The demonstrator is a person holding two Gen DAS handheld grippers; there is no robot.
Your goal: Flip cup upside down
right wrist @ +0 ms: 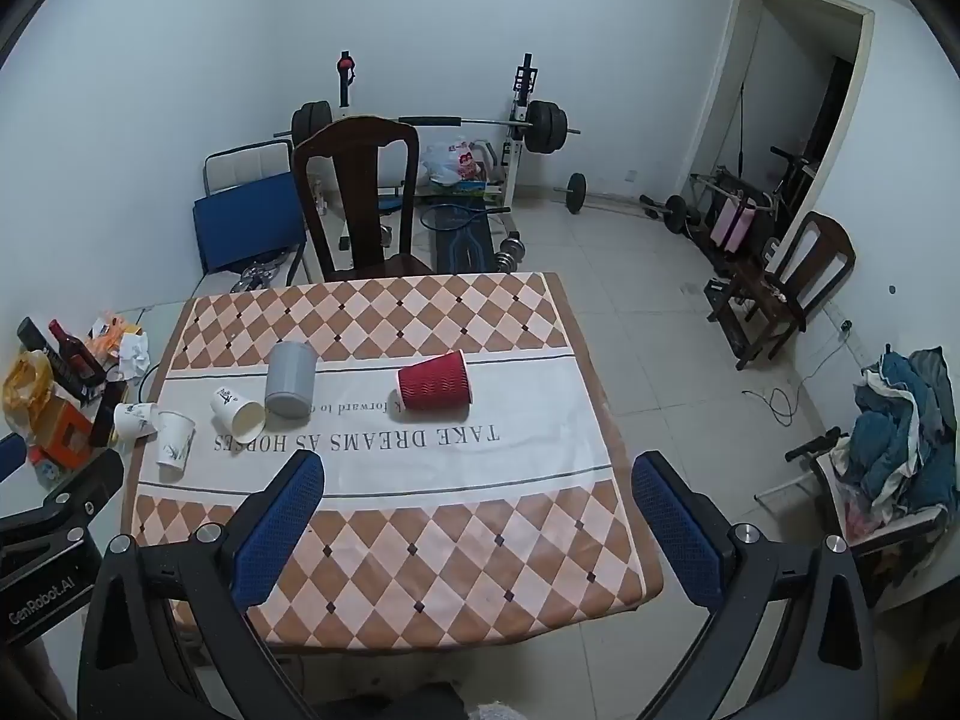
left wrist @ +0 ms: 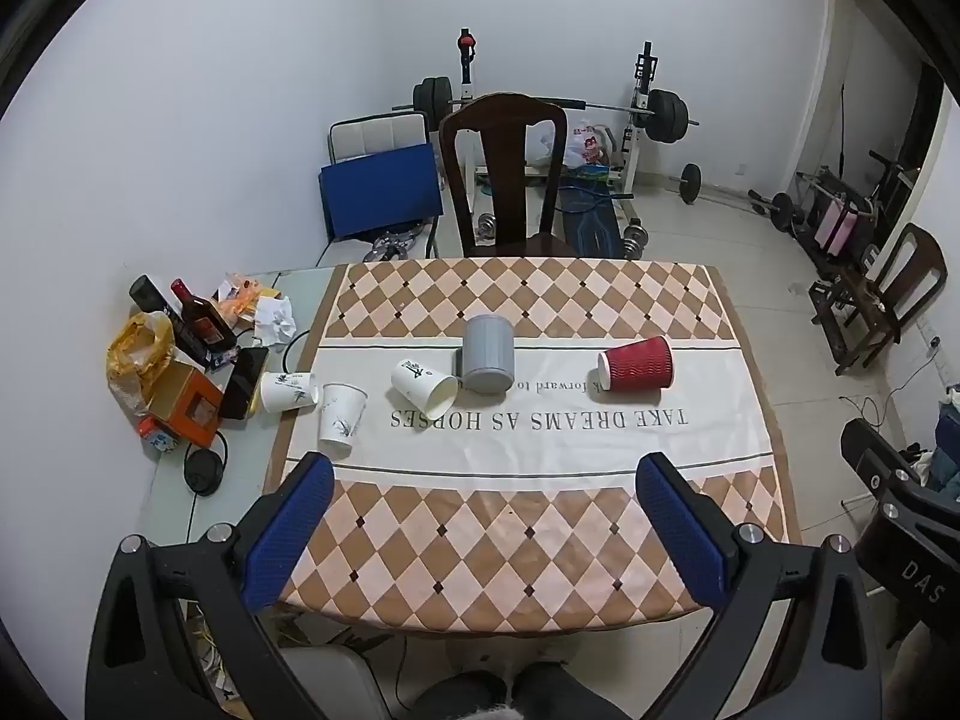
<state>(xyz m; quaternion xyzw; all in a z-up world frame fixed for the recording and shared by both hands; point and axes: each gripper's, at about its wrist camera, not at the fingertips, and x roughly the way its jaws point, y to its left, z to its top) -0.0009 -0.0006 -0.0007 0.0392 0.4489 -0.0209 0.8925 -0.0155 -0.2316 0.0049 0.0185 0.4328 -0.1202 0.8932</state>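
Note:
Several cups lie on the checkered tablecloth (left wrist: 540, 546). A red ribbed cup (left wrist: 637, 363) (right wrist: 434, 389) lies on its side at the right. A grey cup (left wrist: 488, 353) (right wrist: 290, 379) lies tipped in the middle, with a white paper cup (left wrist: 423, 384) (right wrist: 238, 414) on its side against it. Another white cup (left wrist: 342, 419) (right wrist: 176, 440) stands upside down at the left, and one more (left wrist: 288, 391) (right wrist: 133, 418) lies on its side beside it. My left gripper (left wrist: 483, 471) and right gripper (right wrist: 477, 468) are both open and empty, held above the table's near edge.
A dark wooden chair (left wrist: 504, 174) stands at the far side of the table. Bottles, an orange box (left wrist: 189, 408), a yellow bag and crumpled paper clutter a side table at the left. Weight equipment stands behind; another chair (right wrist: 792, 282) and a clothes pile (right wrist: 906, 420) are at the right.

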